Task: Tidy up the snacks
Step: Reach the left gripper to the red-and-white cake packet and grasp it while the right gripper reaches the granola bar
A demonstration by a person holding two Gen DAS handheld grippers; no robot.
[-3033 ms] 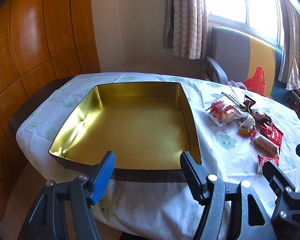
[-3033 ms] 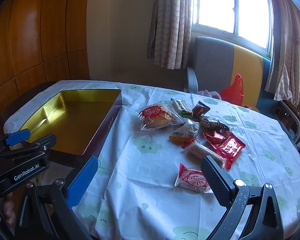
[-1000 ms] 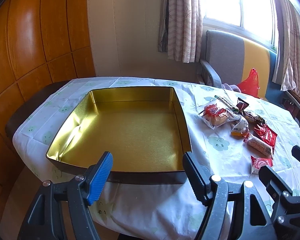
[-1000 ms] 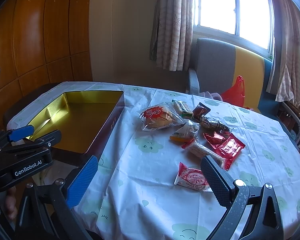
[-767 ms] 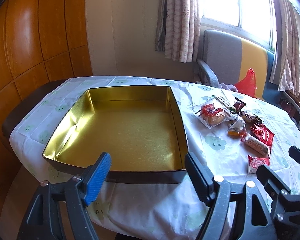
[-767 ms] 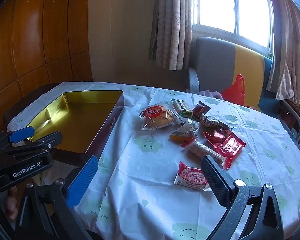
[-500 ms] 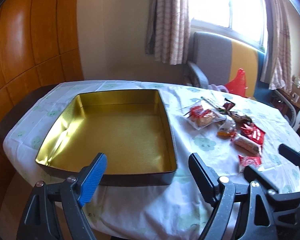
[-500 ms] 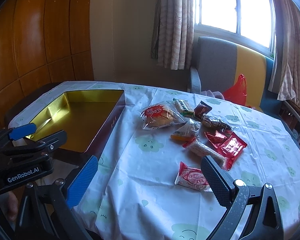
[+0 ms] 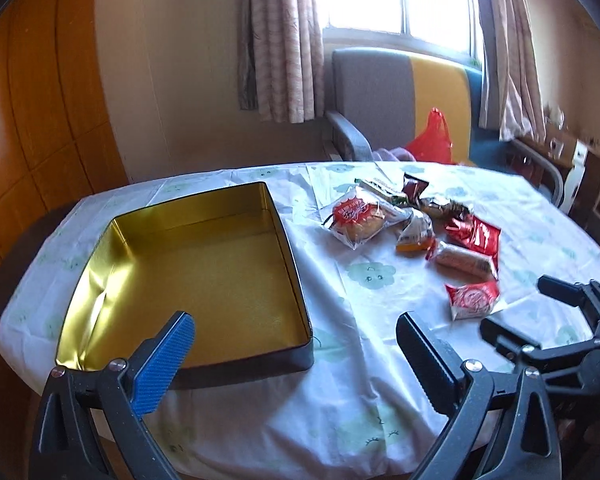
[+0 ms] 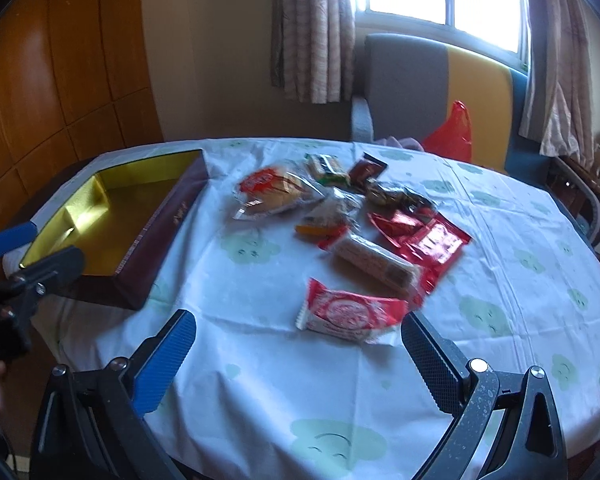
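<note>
A gold-lined tin box (image 9: pixel 204 276) lies empty on the table's left side; its dark outer wall shows in the right wrist view (image 10: pixel 156 232). Several wrapped snacks lie in a cluster to its right: a bun in a clear bag (image 9: pixel 356 220) (image 10: pixel 276 194), a long biscuit roll (image 10: pixel 374 262), red packets (image 10: pixel 424 232), and a red-and-white packet (image 10: pixel 350 312) (image 9: pixel 474 298) nearest me. My left gripper (image 9: pixel 296 344) is open and empty over the tin's near right corner. My right gripper (image 10: pixel 298 344) is open and empty just short of the red-and-white packet.
The round table has a white cloth with green cloud prints (image 10: pixel 260 380). A grey and yellow armchair (image 10: pixel 440 88) with a red plastic bag (image 10: pixel 452 132) stands behind it under the window. Wooden panelling (image 9: pixel 32 120) is at the left.
Both grippers have swung right and moved forward. The snacks now sit nearer the right gripper, and the tin has shifted left in the left wrist view. Both grippers stay open.
</note>
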